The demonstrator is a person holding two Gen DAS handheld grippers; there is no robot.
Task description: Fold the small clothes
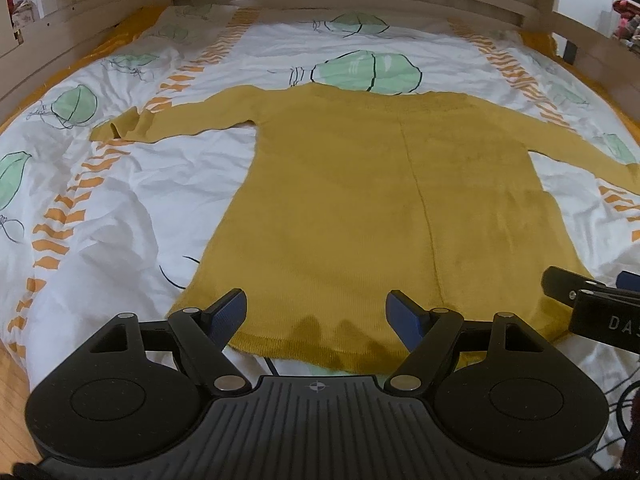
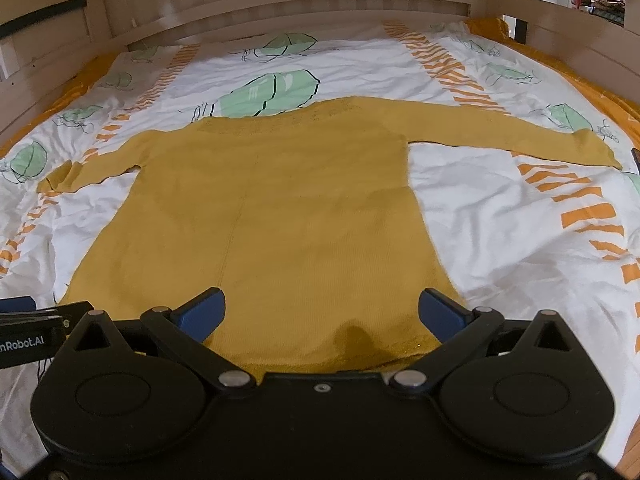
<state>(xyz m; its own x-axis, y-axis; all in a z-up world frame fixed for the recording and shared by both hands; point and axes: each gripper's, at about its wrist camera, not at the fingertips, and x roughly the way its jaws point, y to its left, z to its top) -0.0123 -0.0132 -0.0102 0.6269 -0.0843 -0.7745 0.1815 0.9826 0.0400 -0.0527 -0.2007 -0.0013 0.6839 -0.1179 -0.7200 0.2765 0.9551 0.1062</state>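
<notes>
Clearly both grippers are hovering over the near hem of the mustard sweater (image 1: 352,200), which is lying flat and spread out on the patterned bedsheet (image 1: 120,208), roughly in the middle of the bed. The left gripper (image 1: 316,320) is standing with its jaws wide apart above the left stretch of the hem, nothing between the blue pads; the right gripper (image 2: 322,314) is likewise gaping open above the right stretch, holding nothing. As a judgement, the main risk is sitting in the pinch itself: the knit is lying directly on a soft, wrinkled sheet, so jaws coming down too deep are likely catching sheet along with hem, and a lift would then be dragging the bedding and skewing the garment. A shallow bite, on the other hand, is risking only one layer, letting front and back slide apart. Uneven lifting between the two hands could also be pulling the body off square, and the left sleeve (image 1: 168,120), already lying with its cuff turned over, may be bunching further. The sweater is pointing away from the cameras, neckline toward the wooden headboard (image 2: 280,4) and hem nearest the grippers; its long axis is running from hem to collar, with the sleeves stretching out crosswise.
</notes>
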